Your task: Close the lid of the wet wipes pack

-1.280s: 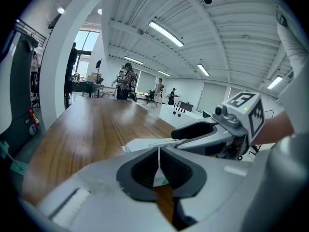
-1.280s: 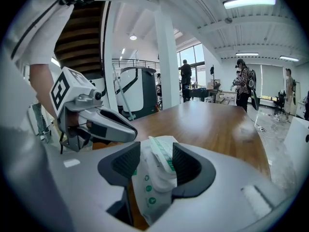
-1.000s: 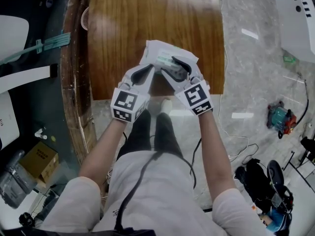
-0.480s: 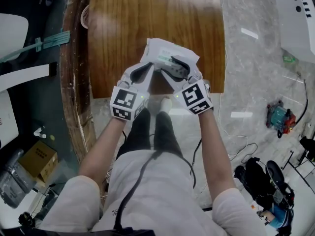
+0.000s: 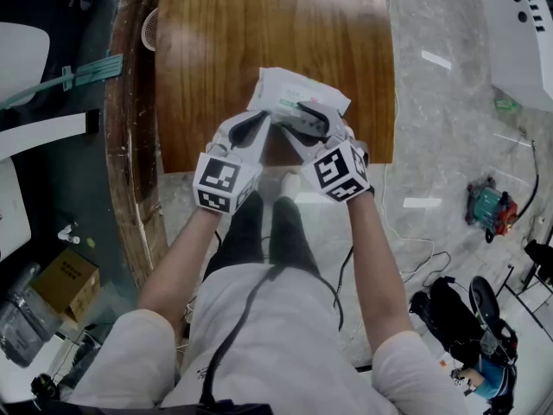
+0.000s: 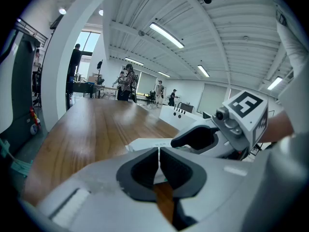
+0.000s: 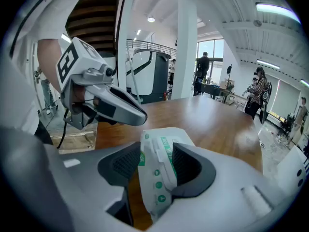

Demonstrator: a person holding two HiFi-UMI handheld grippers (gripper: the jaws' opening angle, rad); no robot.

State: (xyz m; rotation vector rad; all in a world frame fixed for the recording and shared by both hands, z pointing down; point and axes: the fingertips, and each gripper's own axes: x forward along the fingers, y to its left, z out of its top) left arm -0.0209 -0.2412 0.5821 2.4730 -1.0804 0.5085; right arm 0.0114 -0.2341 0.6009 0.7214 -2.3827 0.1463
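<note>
The right tool (image 7: 155, 162) pinches the wet wipes pack (image 7: 166, 133) across its lid (image 7: 153, 151), above the near edge of the counter (image 5: 259, 24). The left tool (image 6: 159, 161) is pressed together, it seems on the pack's thin edge. An off-centre squeeze could buckle the soft pack and leave the lid unlatched.

The wet wipes pack (image 5: 298, 92) is sitting over the near middle of the wooden table (image 5: 259, 24), its near end pointing toward the table's near edge. The left gripper (image 5: 257, 128) is meeting the pack at its near-left corner, with its jaws pressing together on that edge. The right gripper (image 7: 157, 166) is standing just right of the left one, its jaws lying on either side of the pack's near end. Both are reaching in from the near side, over the person's legs (image 5: 268, 227). On the floor, a cardboard box (image 5: 65, 285) is lying near left, and a small device (image 5: 486, 207) is lying well to the right of the table.
</note>
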